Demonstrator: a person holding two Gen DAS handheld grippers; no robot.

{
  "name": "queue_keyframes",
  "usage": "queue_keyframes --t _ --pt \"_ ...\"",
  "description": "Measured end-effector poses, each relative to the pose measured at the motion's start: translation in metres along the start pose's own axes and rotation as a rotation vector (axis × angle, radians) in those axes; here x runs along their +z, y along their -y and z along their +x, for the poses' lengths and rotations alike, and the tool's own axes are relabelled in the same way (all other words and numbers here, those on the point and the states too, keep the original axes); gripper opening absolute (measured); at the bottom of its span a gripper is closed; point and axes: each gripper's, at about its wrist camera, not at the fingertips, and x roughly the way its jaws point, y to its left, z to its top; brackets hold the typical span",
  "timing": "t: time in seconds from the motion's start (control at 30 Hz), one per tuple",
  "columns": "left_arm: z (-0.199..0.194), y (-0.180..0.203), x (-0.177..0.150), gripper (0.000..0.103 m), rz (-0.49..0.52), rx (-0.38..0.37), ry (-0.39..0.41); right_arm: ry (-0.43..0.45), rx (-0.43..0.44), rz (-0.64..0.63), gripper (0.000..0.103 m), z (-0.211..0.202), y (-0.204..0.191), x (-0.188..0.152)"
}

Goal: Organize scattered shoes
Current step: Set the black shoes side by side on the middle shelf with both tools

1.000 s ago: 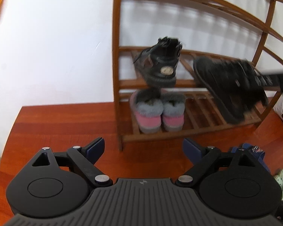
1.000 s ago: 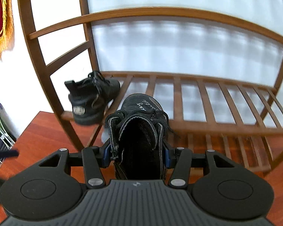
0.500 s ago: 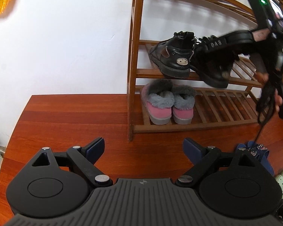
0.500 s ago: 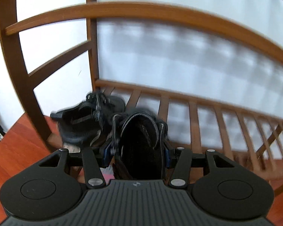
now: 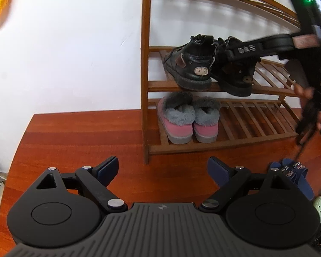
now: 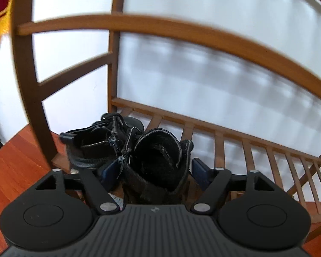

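The right tongs point(image 6: 155, 169) are just opening around the boot point(image 6: 158, 160) at the shelf's point(image 5: 267, 91) left end; withdrawing is next. The left tongs point(image 5: 163, 170) are hanging wide, empty.

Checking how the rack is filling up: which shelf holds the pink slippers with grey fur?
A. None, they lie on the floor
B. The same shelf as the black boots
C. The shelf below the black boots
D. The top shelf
C: the pink slippers sit side by side on the rack's lowest shelf, directly under the black boots.
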Motion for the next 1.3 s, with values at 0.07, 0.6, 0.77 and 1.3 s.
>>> queue_keyframes --t 0.07,0.6,0.77,1.3 --pt "0.001 0.002 0.004 0.091 0.005 -0.005 0.008 0.011 0.010 0.009 0.081 -0.009 0.002 -0.005" --pt "0.022 0.036 0.024 0.028 0.110 -0.053 0.094 0.029 0.033 0.108 0.024 -0.051 0.016 -0.078" --pt "0.029 0.035 0.035 0.008 0.092 -0.062 0.135 0.023 0.041 0.117 0.019 -0.045 0.012 -0.085" --pt "0.062 0.033 0.080 0.007 0.055 -0.099 0.180 0.043 0.052 0.110 0.016 -0.018 0.001 -0.062"
